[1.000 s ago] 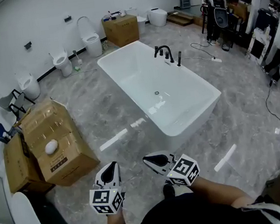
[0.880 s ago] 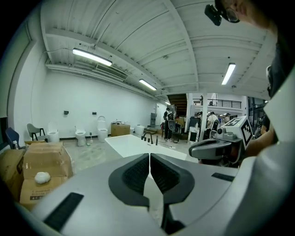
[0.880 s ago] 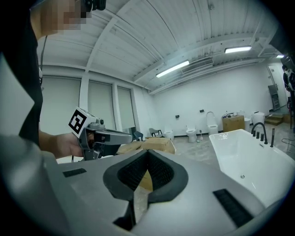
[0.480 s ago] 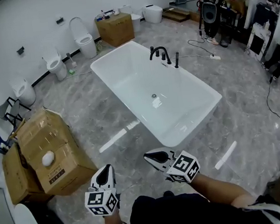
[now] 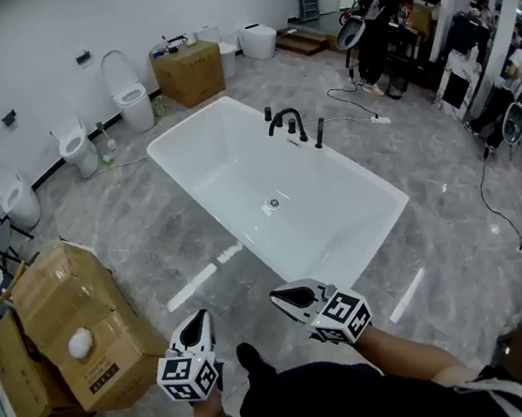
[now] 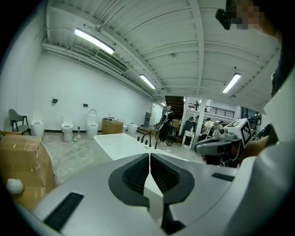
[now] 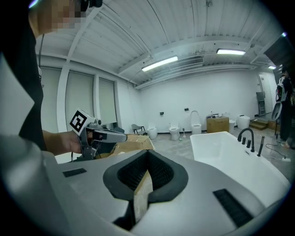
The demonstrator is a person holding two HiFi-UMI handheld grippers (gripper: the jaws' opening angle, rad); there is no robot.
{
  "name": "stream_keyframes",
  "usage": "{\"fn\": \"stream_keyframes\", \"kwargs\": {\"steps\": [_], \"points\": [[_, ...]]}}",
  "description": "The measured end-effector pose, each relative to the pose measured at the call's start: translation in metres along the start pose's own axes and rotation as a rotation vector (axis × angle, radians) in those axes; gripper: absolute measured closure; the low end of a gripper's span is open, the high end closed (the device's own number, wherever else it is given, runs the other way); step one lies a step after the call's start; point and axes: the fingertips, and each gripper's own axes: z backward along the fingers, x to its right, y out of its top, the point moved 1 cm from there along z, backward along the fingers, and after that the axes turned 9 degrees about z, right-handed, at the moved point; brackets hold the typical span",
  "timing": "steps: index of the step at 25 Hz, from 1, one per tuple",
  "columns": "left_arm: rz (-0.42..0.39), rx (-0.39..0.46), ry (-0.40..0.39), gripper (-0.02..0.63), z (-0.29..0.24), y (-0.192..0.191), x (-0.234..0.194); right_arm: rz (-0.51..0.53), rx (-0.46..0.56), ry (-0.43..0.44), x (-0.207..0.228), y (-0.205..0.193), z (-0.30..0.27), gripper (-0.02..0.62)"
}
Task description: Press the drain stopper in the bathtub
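The white bathtub [image 5: 337, 210] stands on the grey marble floor ahead of me. Its small round drain stopper [image 5: 274, 203] sits in the tub's bottom, and a black faucet [image 5: 286, 119] stands on the far rim. My left gripper [image 5: 197, 321] and my right gripper [image 5: 277, 295] are both held low in front of my body, short of the tub's near end. Both are shut with nothing between the jaws. The left gripper view shows the tub [image 6: 120, 142] ahead past its shut tips [image 6: 150, 155]. In the right gripper view the tub [image 7: 230, 150] lies to the right of the shut tips [image 7: 147, 155].
Cardboard boxes [image 5: 71, 316] stand at my left. Toilets [image 5: 129, 92] and another box [image 5: 187, 70] line the far wall. A person [image 5: 370, 19] stands at the back right by racks. Cables [image 5: 497, 211] run over the floor right of the tub.
The tub has drifted left and lower in the head view as I step nearer. Both grippers stay shut and low in about the same place.
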Motion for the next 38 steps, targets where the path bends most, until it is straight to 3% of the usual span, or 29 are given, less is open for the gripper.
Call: {"fn": "stream_keyframes", "kwargs": {"steps": [3,6,13,20,29,38], "points": [[-0.043,-0.047,-0.08,0.583,-0.041,0.028,-0.033,-0.021,0.008,-0.058,0.029,0.032,-0.051,0.581],[-0.111,-0.043,-0.139,0.583,-0.065,0.062,-0.054,-0.021,0.023,-0.045,0.042,0.055,-0.098,0.581],[-0.096,0.009,-0.145,0.583,-0.096,0.119,-0.127,-0.048,0.022,-0.083,0.081,0.081,-0.184,0.581],[-0.079,-0.014,-0.137,0.583,-0.123,0.14,-0.185,-0.098,-0.001,-0.114,0.104,0.08,-0.229,0.581],[-0.058,-0.069,-0.19,0.583,-0.201,0.148,-0.196,-0.165,-0.052,-0.152,0.165,0.054,-0.247,0.58],[-0.099,-0.135,-0.242,0.583,-0.326,0.185,-0.181,-0.184,-0.037,-0.142,0.291,0.049,-0.278,0.581]]}}
